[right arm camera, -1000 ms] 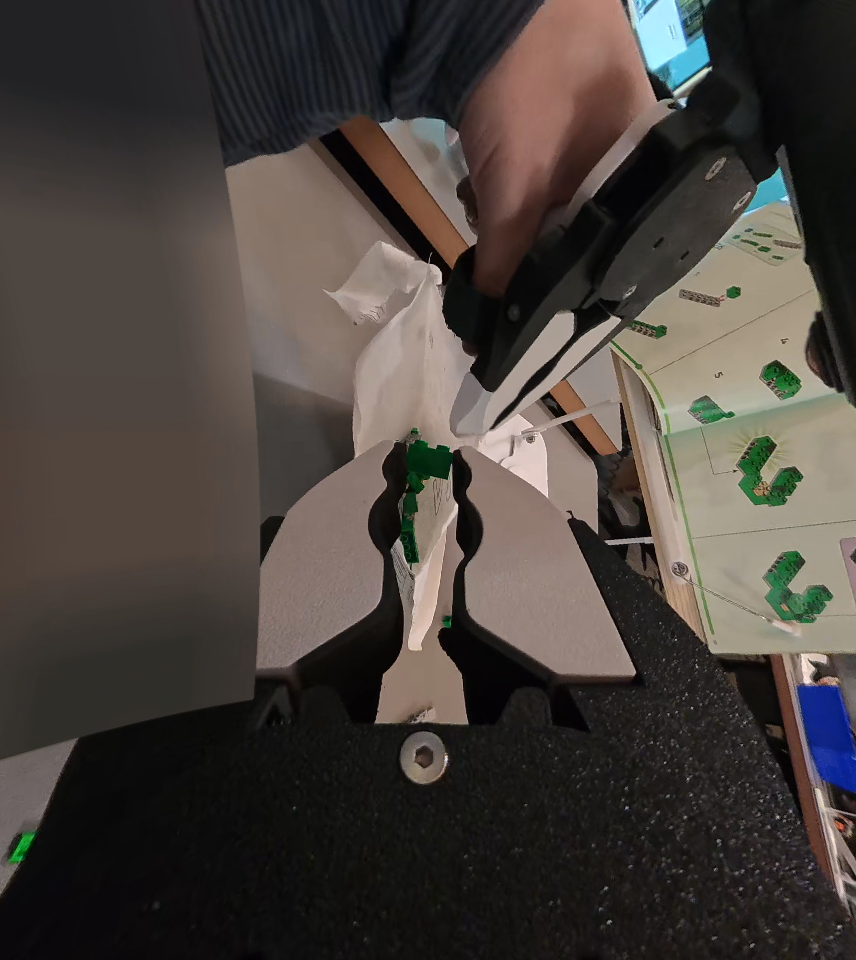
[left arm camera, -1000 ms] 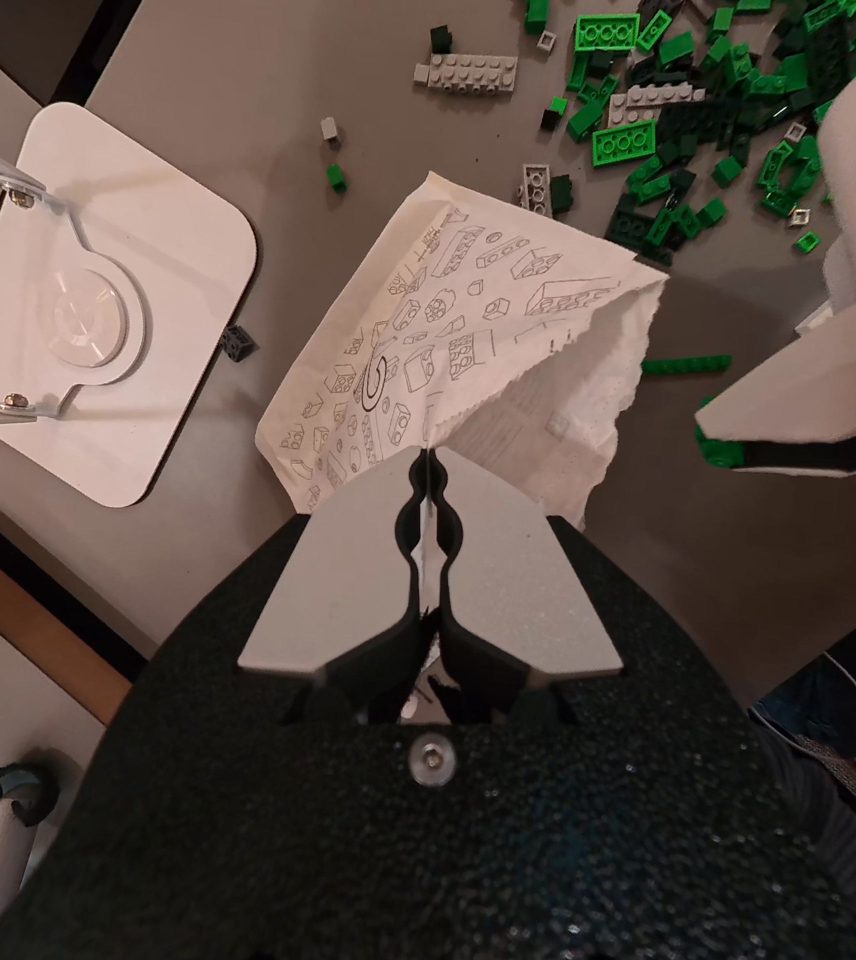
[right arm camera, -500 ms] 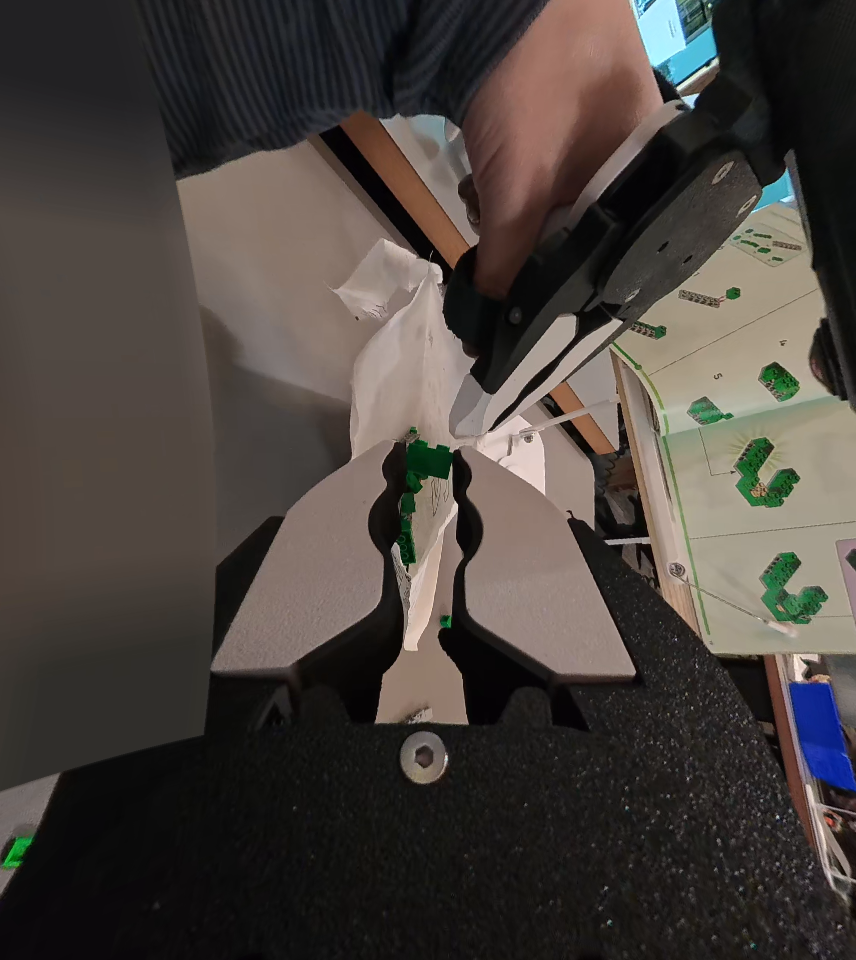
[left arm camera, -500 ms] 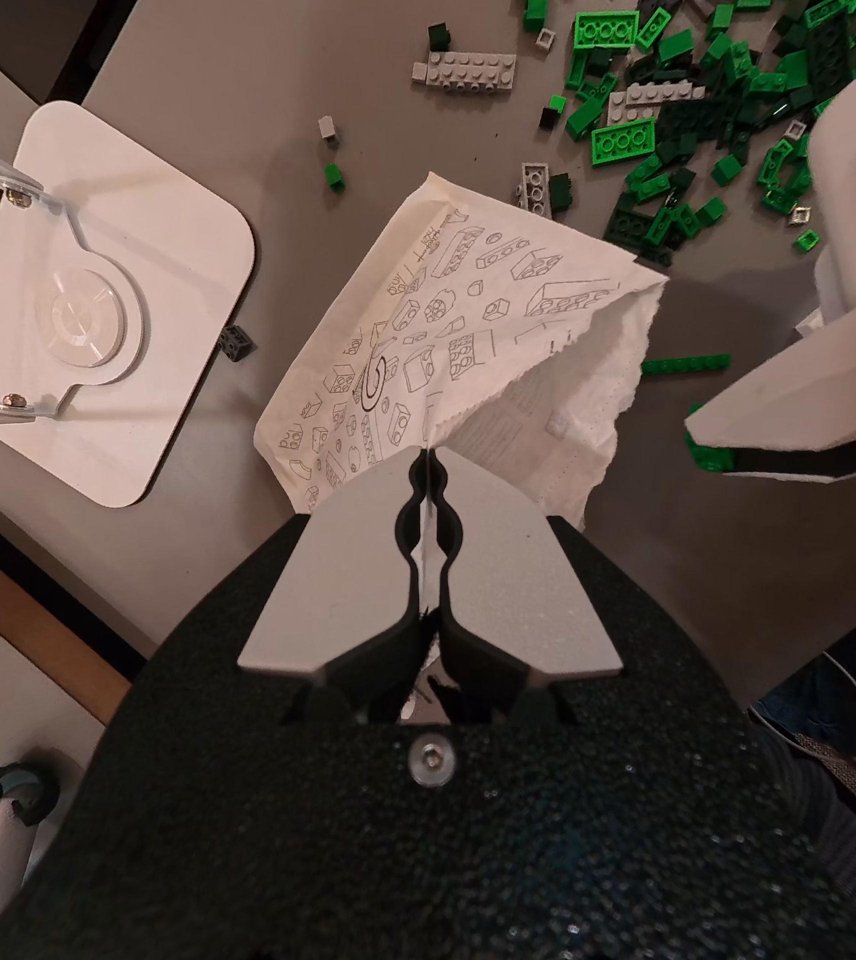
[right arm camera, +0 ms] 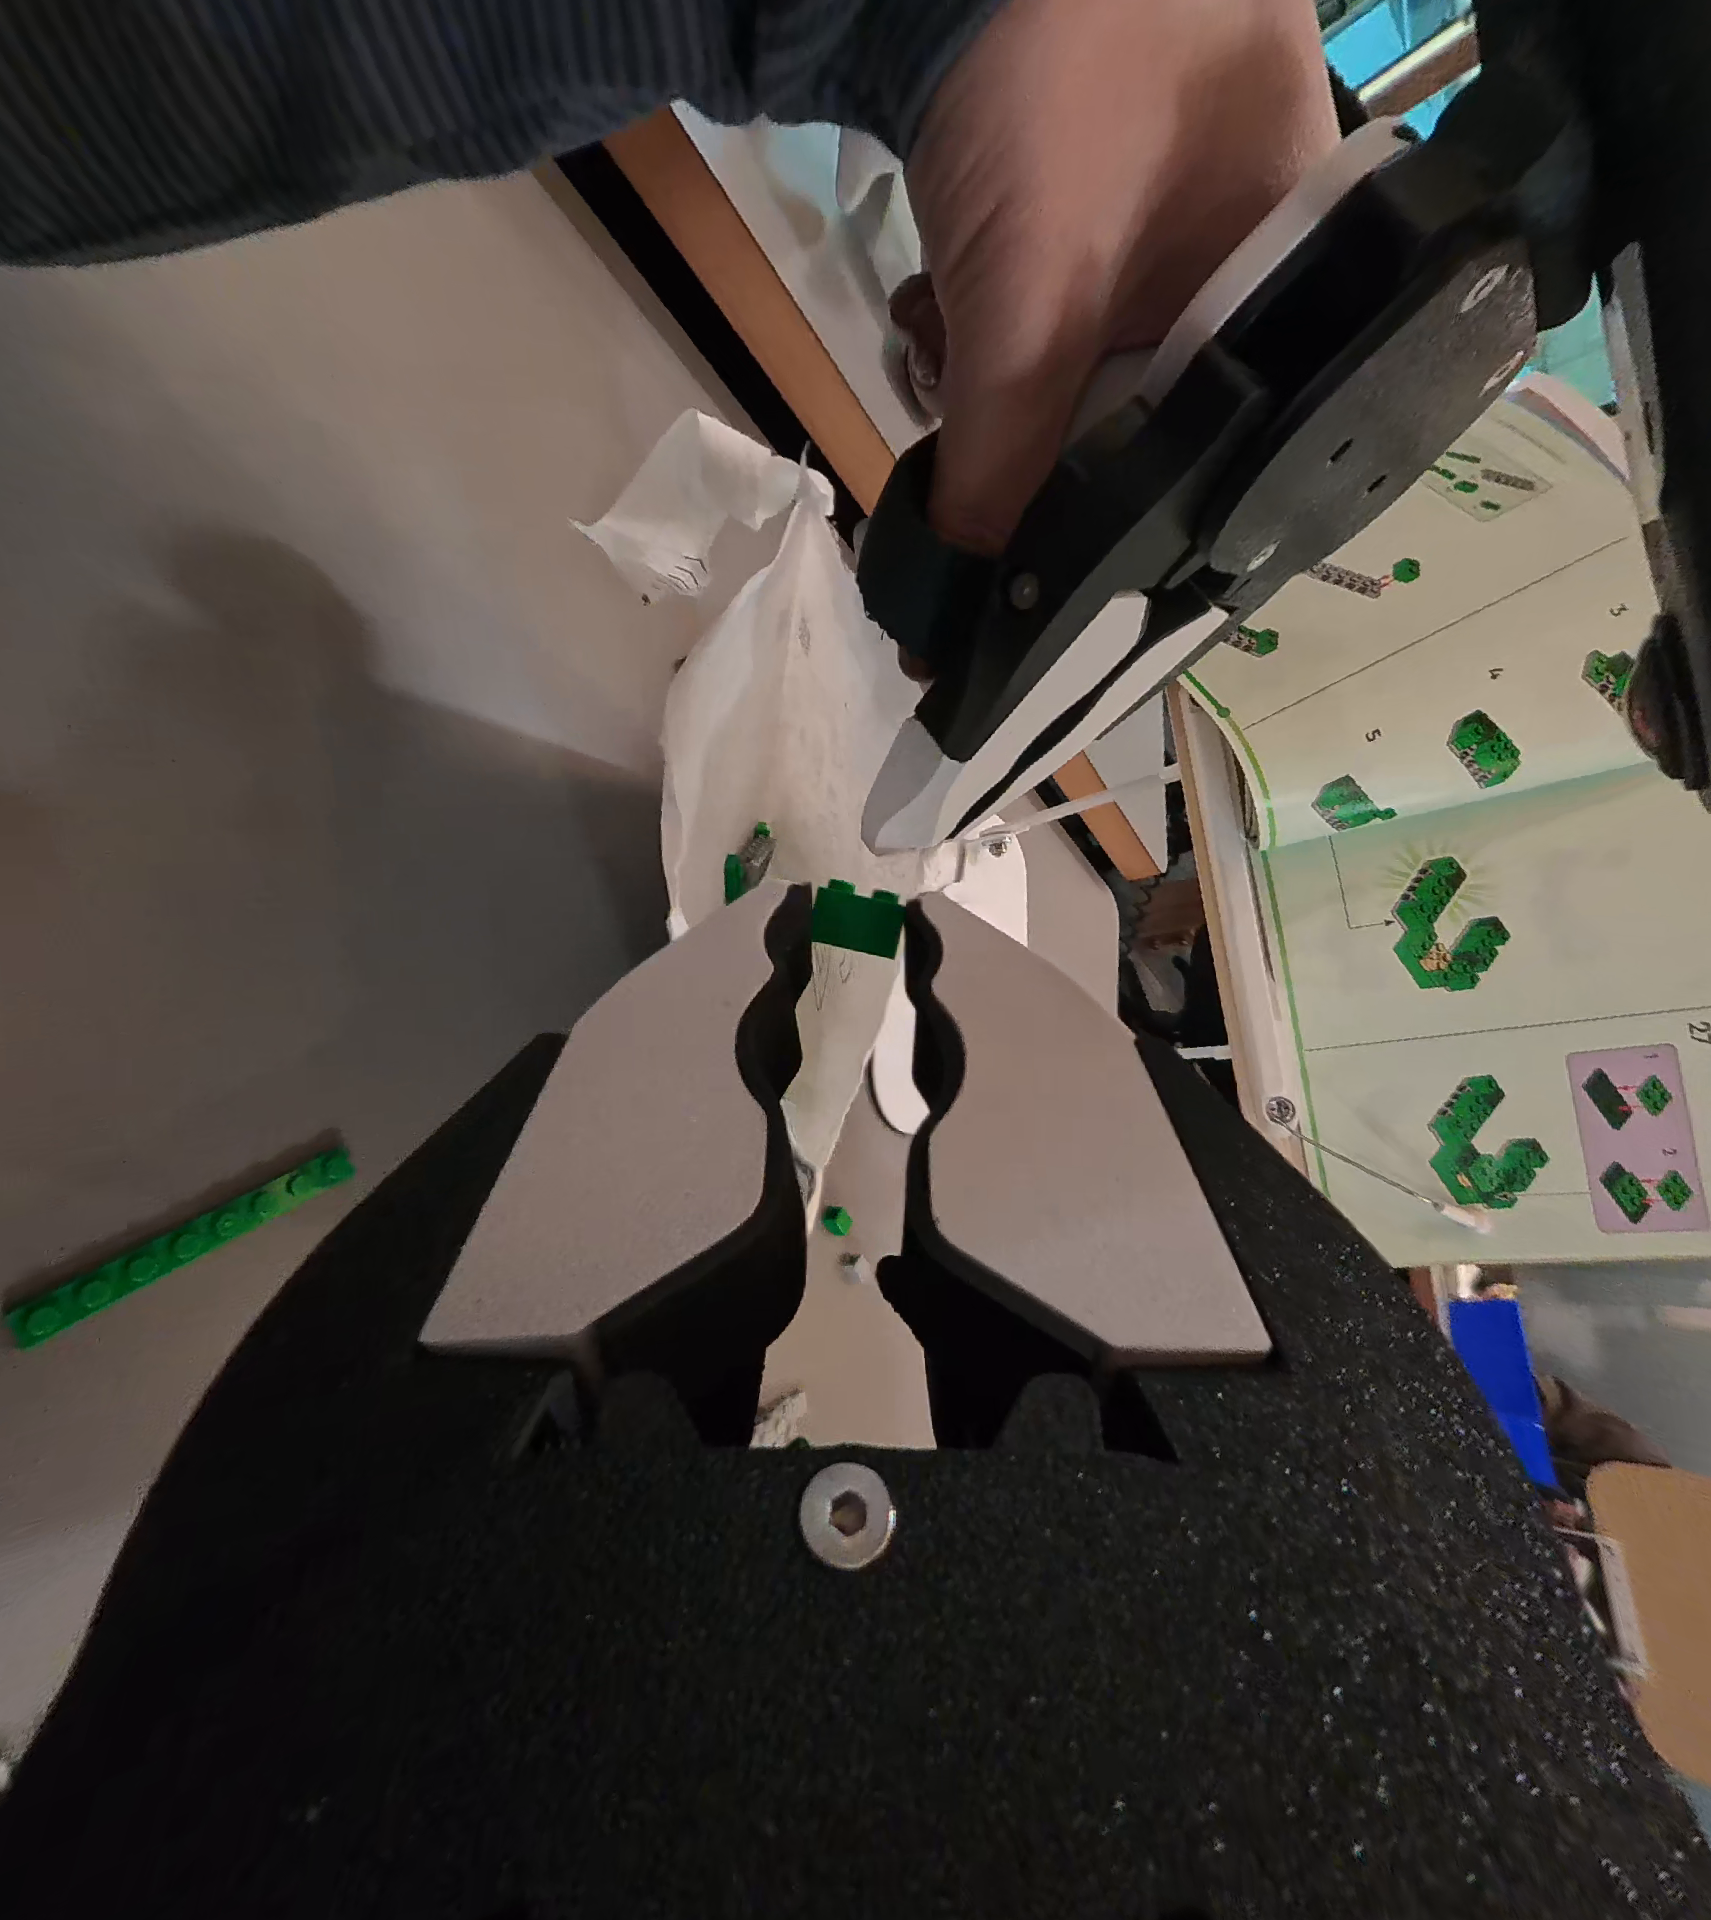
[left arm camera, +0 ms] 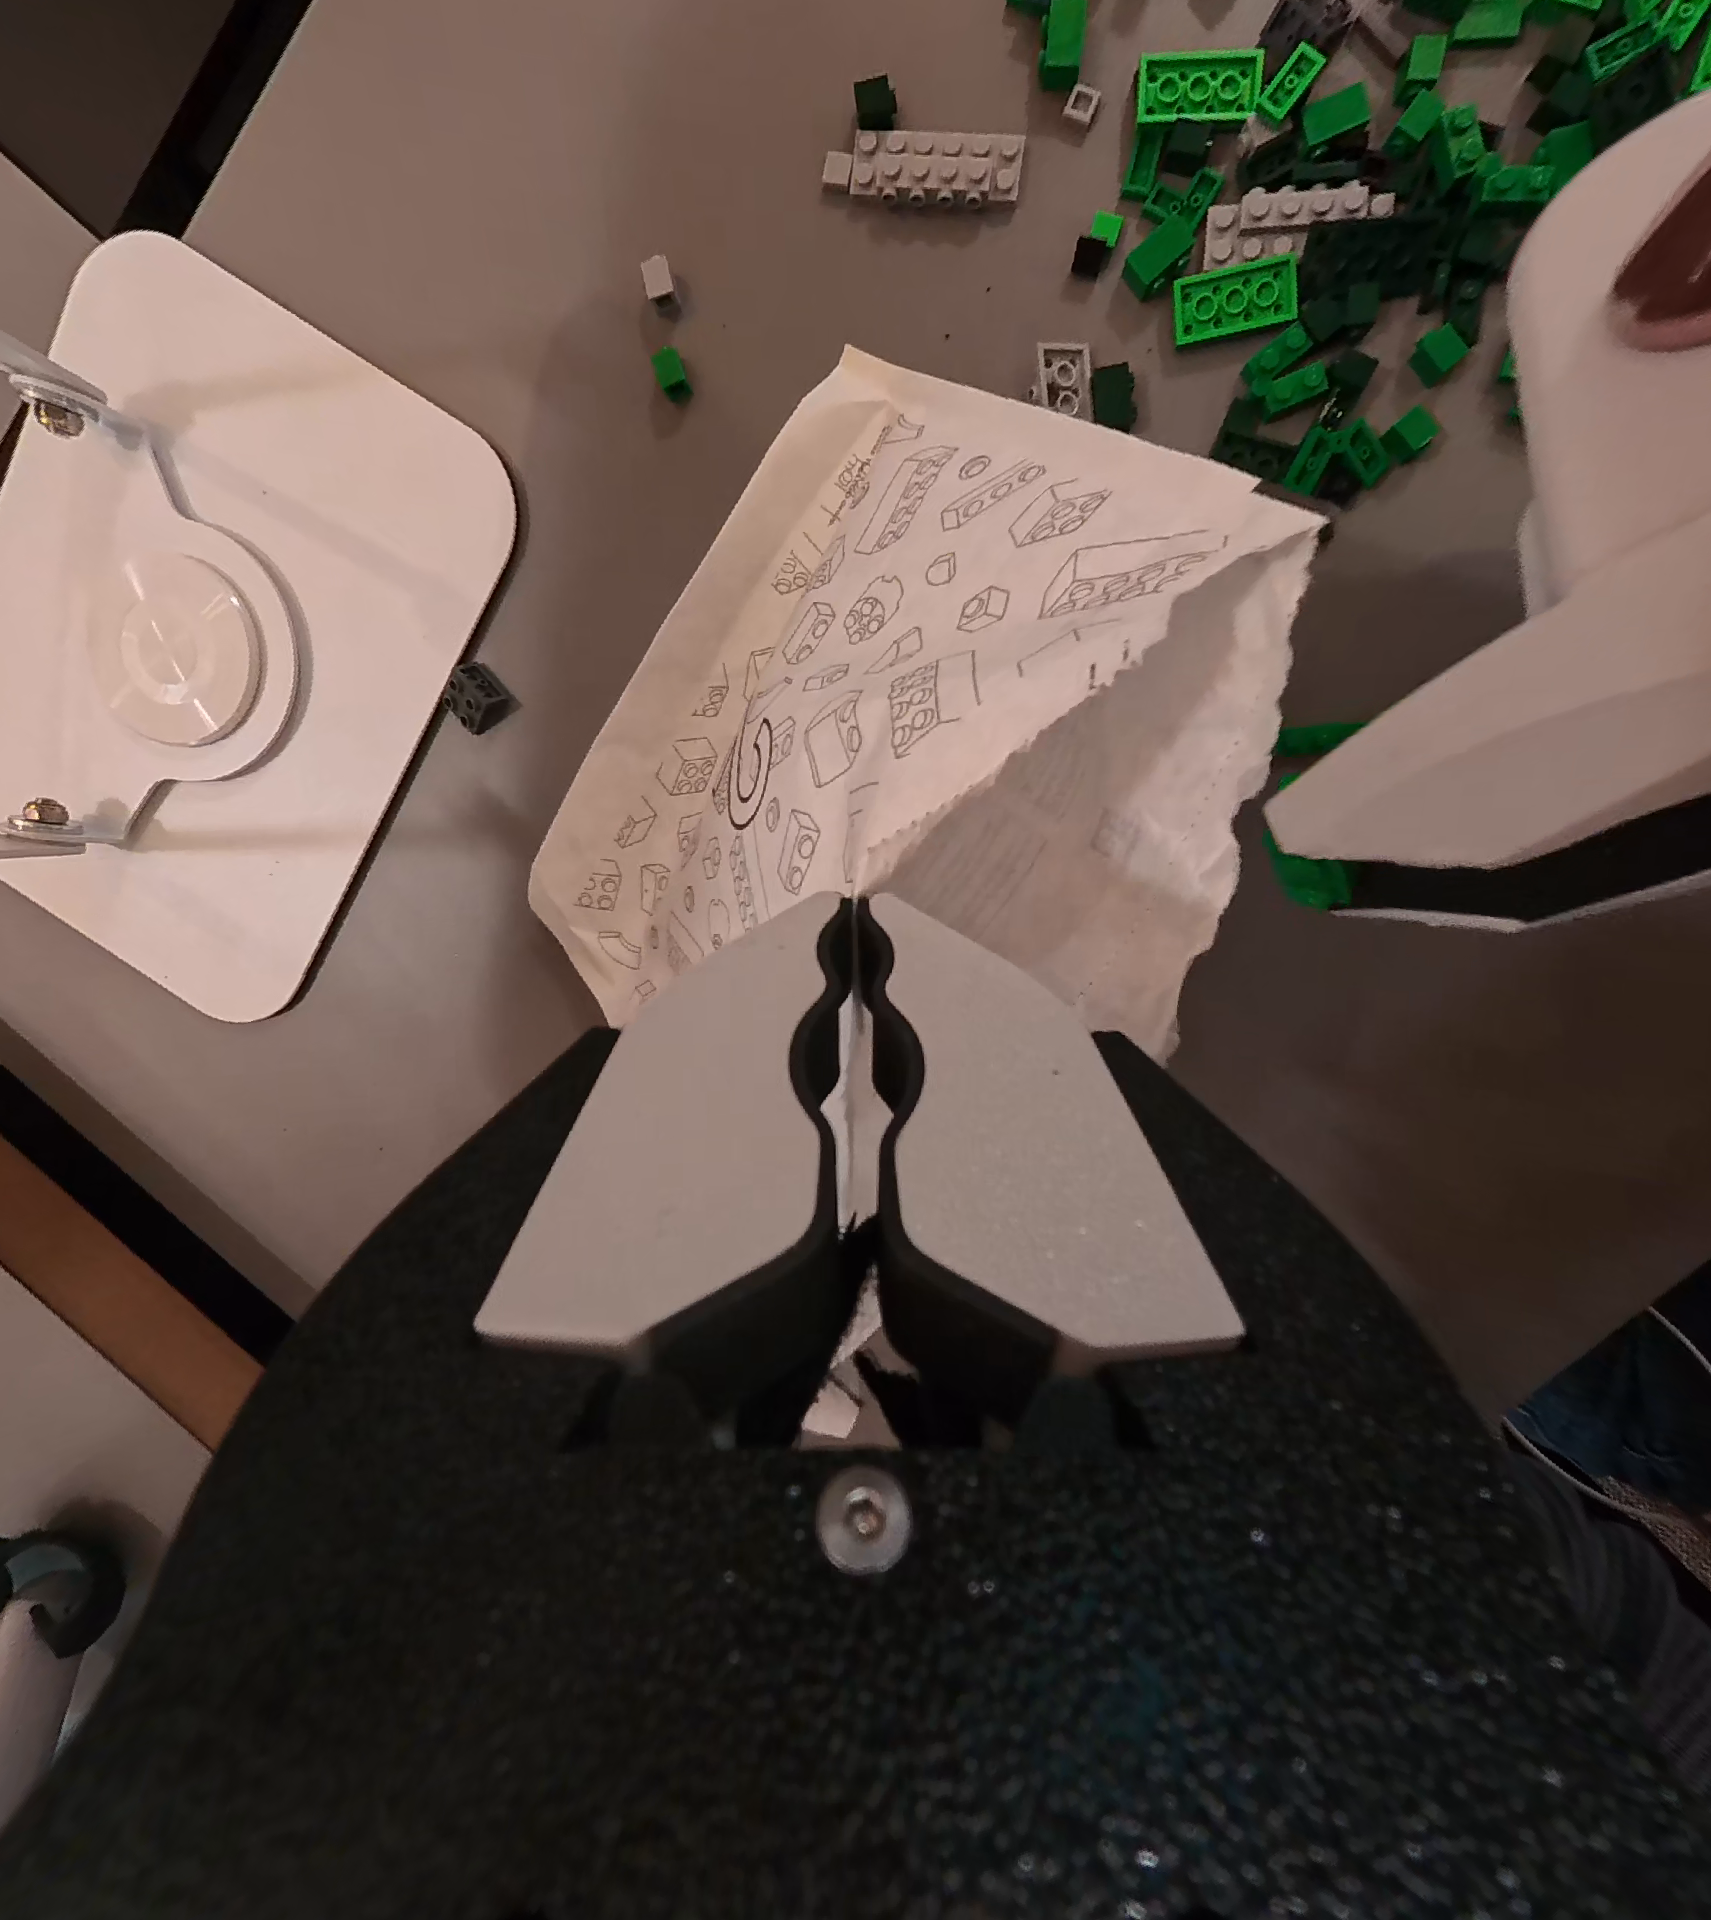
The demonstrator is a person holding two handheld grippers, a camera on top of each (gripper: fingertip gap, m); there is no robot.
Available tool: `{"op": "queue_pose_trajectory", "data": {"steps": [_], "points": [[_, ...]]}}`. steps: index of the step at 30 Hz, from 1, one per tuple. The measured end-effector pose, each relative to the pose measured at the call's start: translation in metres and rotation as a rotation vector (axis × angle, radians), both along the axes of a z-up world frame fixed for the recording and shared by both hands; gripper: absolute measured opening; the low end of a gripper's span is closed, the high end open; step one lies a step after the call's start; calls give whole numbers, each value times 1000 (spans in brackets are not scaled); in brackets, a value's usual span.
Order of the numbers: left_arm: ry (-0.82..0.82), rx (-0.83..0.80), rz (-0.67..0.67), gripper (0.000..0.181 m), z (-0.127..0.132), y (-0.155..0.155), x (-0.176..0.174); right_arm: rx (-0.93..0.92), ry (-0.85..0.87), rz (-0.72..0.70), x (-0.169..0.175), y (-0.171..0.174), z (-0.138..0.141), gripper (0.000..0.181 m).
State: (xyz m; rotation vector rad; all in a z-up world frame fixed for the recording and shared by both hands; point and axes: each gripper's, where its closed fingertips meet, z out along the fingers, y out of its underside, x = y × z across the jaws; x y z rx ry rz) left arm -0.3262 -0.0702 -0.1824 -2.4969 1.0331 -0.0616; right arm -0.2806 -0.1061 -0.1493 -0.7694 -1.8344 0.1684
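- My left gripper (left arm camera: 856, 914) points steeply down at the grey table (left arm camera: 415, 208), its fingers (left arm camera: 695, 1122) pressed together on the torn edge of a white paper bag (left arm camera: 882, 623) printed with line drawings of bricks.
- The bag hangs open from that pinch, its mouth turned toward my right side and its far corner lying on the table.
- In the right wrist view my left hand (right arm camera: 1069, 260) wraps the grip from above, a striped sleeve (right arm camera: 311, 94) behind it, and the left gripper (right arm camera: 892, 821) slants down onto the bag (right arm camera: 778, 707).
- My right gripper (right arm camera: 856, 914) is held nearly level and aimed at the bag's mouth; its fingers (right arm camera: 664, 1122) are a narrow gap apart and clamp a green brick (right arm camera: 856, 920) at the very tips.
- From the left wrist view the right gripper (left arm camera: 1298, 862) comes in from the right edge, tips just beside the bag's opening, green plastic showing at them.
- A small green piece (right arm camera: 747, 868) sits against the bag just past my right tips.
- A long green plate (right arm camera: 176, 1247) lies flat on the table to the left of my right gripper.
- A heap of green and grey bricks (left arm camera: 1350, 260) is spread beyond the bag.
- A white stand base (left arm camera: 207, 623) sits well to the left of the bag.
- An open instruction booklet (right arm camera: 1505, 935) stands to the right.
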Motion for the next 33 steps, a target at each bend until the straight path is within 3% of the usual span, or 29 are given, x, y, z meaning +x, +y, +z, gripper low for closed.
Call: {"op": "queue_pose_trajectory", "data": {"steps": [7, 11, 15, 19, 27, 30, 33], "points": [[1, -1, -17, 0, 0, -1, 4, 38, 4, -45, -7, 6, -3, 17], [1, -1, -19, 0, 0, -1, 5, 4, -9, -78, -10, 11, -9, 31], [0, 0, -14, 0, 0, -1, 3, -5, 28, -111, 0, 18, 2, 33], [-6, 2, -5, 0, 1, -1, 1, 11, 163, -258, 31, 49, 35, 27], [-1, 6, -7, 0, 1, -1, 0, 128, 474, -640, 130, 110, 97, 25], [-5, 1, -16, 0, 1, -3, 1, 89, 516, -722, 161, 115, 101, 26], [-11, -2, -16, 0, 2, -5, -1, -107, 536, -709, 180, 107, 77, 28]]}}
